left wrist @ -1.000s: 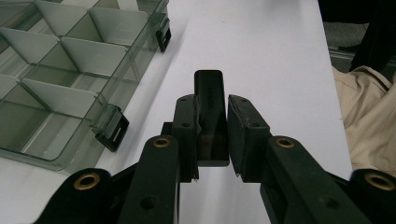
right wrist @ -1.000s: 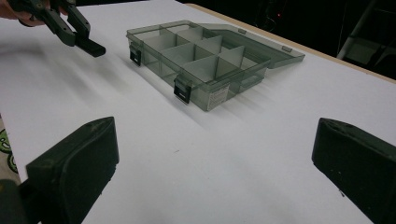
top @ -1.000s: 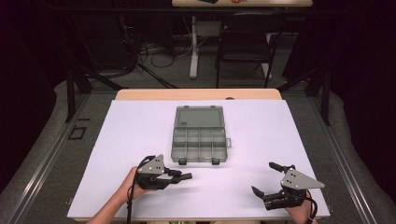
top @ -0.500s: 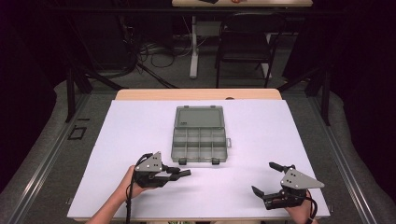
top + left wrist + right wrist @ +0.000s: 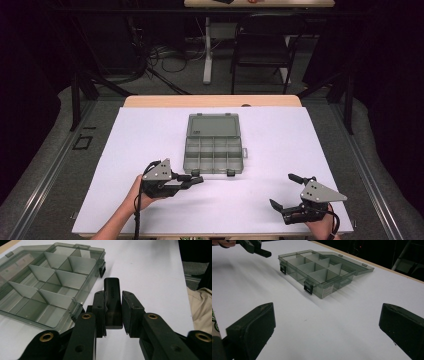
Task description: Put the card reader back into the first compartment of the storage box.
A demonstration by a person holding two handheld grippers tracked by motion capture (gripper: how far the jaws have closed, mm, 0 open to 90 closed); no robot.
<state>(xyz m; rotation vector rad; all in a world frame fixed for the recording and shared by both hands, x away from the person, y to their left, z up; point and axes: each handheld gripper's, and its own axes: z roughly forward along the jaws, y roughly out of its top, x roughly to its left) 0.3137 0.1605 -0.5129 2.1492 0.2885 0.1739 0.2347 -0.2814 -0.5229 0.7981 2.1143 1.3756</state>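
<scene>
Two grippers are in play. My left gripper [image 5: 192, 181] has crept slightly toward the near-left corner of the open compartment box [image 5: 213, 156] over the last second; its jaws are clamped on a small black block [image 5: 113, 305], which pokes out ahead of the pads. I judge that block is headed for a compartment, since all of them look empty. My right gripper [image 5: 284, 192] has not moved and sits well apart near the table's front right, jaws spread wide with nothing between them. The box lies mid-table on the white sheet [image 5: 150, 130], lid [image 5: 213, 125] folded back flat. Open sheet surrounds it, so I have free room.
</scene>
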